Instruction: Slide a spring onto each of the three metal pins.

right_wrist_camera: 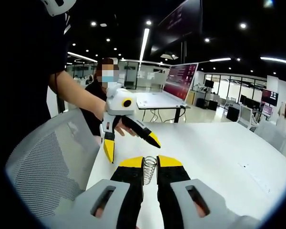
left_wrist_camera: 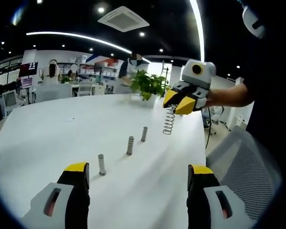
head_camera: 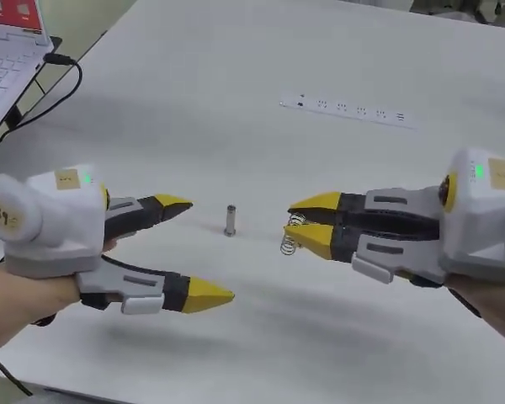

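A bare metal pin (head_camera: 230, 220) stands upright on the white table (head_camera: 236, 84). From the left gripper view the same bare pin (left_wrist_camera: 101, 164) is nearest, and behind it two more pins, one (left_wrist_camera: 130, 145) and another (left_wrist_camera: 144, 134), each wear a spring. My right gripper (head_camera: 296, 220) is shut on a loose spring (head_camera: 288, 245), which hangs a little right of the bare pin and above the table. That spring (right_wrist_camera: 150, 169) sits between the right gripper's (right_wrist_camera: 150, 162) yellow tips. My left gripper (head_camera: 198, 250) is open just left of the pin, holding nothing.
A white power strip (head_camera: 345, 109) lies further back on the table. A laptop (head_camera: 8, 50) and its black cable (head_camera: 63, 80) sit at the far left. A grey mesh chair (right_wrist_camera: 47, 157) stands by the table's near edge. A potted plant (left_wrist_camera: 150, 85) stands beyond the far end.
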Demonstrator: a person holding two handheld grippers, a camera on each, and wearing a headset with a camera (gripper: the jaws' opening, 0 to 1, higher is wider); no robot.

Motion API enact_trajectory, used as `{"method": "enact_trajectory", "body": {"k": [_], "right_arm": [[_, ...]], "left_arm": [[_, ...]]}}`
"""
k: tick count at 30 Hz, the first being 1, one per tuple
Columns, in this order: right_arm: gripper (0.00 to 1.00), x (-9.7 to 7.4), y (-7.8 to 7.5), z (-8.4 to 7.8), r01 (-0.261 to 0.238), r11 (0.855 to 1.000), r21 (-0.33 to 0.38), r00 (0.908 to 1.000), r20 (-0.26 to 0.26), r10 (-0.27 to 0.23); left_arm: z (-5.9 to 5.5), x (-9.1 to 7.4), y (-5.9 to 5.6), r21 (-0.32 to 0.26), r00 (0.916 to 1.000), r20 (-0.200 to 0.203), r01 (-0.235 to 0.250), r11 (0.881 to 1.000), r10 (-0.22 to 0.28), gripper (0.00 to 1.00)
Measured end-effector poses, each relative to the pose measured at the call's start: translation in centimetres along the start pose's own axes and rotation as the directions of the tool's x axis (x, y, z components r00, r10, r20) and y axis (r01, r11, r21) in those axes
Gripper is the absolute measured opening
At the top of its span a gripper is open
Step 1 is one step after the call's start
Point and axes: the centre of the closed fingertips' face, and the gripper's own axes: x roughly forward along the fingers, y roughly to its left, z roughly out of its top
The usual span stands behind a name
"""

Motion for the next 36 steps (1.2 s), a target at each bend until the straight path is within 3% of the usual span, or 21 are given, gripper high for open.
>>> {"method": "enact_trajectory", "body": {"k": [6, 25, 36], "right_arm": [[0.07, 0.2, -0.2, 0.0, 0.005, 1.000, -0.001, 1.0000, -0.002, -0.005], [0.07, 1.9, -1.9, 0.4, 0.012, 0.999, -0.030, 0.9998, -0.015, -0.012], [0.07, 4.1, -3.0, 0.2, -0.007, 0.999, -0.049, 0.9995, -0.029, 0.006]], "left_arm": [[0.0, -0.2, 0.7, -0.004, 0.9991, 0.005, -0.041, 0.999, 0.041, 0.98], [-0.1, -1.3, 1.0, -0.015, 0.9972, 0.008, -0.075, 0.997, 0.075, 0.98], [-0.5, -1.7, 1.1, -0.023, 0.9964, 0.002, -0.084, 0.996, 0.084, 0.98]]}}
